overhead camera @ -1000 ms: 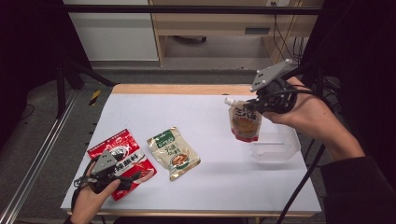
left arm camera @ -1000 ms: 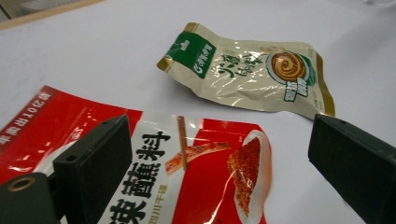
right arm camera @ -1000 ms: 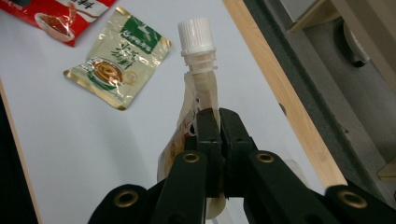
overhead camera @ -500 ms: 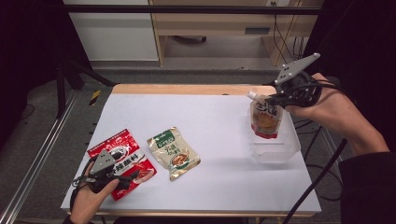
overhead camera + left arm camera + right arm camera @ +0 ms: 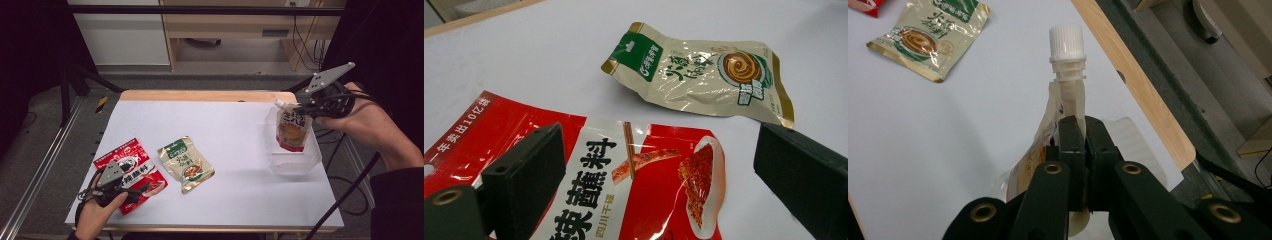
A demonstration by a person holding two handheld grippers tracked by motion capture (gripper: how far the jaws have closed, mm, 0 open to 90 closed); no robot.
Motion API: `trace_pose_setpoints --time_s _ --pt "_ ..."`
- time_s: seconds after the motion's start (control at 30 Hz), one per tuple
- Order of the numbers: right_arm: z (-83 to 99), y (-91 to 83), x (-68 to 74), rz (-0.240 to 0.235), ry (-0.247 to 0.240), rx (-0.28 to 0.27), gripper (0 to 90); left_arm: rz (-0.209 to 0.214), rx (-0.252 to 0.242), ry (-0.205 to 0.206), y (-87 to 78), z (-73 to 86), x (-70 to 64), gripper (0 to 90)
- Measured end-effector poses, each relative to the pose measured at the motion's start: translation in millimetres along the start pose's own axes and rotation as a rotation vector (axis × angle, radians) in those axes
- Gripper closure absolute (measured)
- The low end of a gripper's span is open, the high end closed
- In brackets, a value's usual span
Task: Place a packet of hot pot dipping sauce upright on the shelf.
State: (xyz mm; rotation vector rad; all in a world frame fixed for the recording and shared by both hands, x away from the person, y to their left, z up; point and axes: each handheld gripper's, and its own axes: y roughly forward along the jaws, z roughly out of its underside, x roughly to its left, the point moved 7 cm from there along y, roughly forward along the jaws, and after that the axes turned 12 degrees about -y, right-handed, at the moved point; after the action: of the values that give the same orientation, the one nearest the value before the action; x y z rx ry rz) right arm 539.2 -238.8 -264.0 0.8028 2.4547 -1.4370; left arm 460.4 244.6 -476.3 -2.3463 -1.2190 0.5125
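Right hand-held gripper [image 5: 300, 107]: your jaws are clamped on the spouted pouch [image 5: 290, 129], hanging upright inside the clear bin [image 5: 295, 162]. Left hand-held gripper [image 5: 131, 191] gapes wide over the red packet [image 5: 634, 200]. Red and green packet [image 5: 186, 163] remain on the tabletop [image 5: 235, 130], unpacked.

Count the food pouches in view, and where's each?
3. Red pouch at the table's near left, under the open left gripper. Green pouch beside it. Spouted pouch pinched in the right gripper over the clear container. None seem hidden.
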Motion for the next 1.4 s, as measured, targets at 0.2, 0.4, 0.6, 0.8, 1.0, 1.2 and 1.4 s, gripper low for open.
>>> trace_pose_setpoints --time_s 0.2,0.4,0.6,0.8,1.0,1.2,1.4 --pt "13.8 6.7 3.5 -0.015 -0.006 -0.004 88.2 0.000 0.002 -0.001 -0.3 0.0 0.5 6.6" --pt "29.7 15.9 5.4 -0.029 0.006 -0.008 88.2 -0.001 0.002 -0.011 0.0 0.5 2.4 6.7" --pt "40.9 23.7 6.3 -0.041 0.017 -0.037 88.1 -0.012 -0.004 -0.034 -0.7 0.3 7.9 6.8" --pt "47.1 28.8 7.9 -0.062 0.008 -0.062 88.1 -0.021 0.000 -0.043 0.1 1.3 9.8 6.8" --pt "51.4 31.2 10.0 -0.072 0.011 -0.080 88.2 -0.022 0.008 -0.038 1.3 2.4 9.6 6.9" --pt "51.8 32.3 15.1 -0.085 0.009 -0.089 88.1 -0.022 0.009 -0.038 1.6 2.8 8.3 7.1" --pt "49.7 34.9 19.7 -0.099 0.007 -0.105 88.0 -0.020 0.015 -0.030 2.1 3.3 7.2 7.3"
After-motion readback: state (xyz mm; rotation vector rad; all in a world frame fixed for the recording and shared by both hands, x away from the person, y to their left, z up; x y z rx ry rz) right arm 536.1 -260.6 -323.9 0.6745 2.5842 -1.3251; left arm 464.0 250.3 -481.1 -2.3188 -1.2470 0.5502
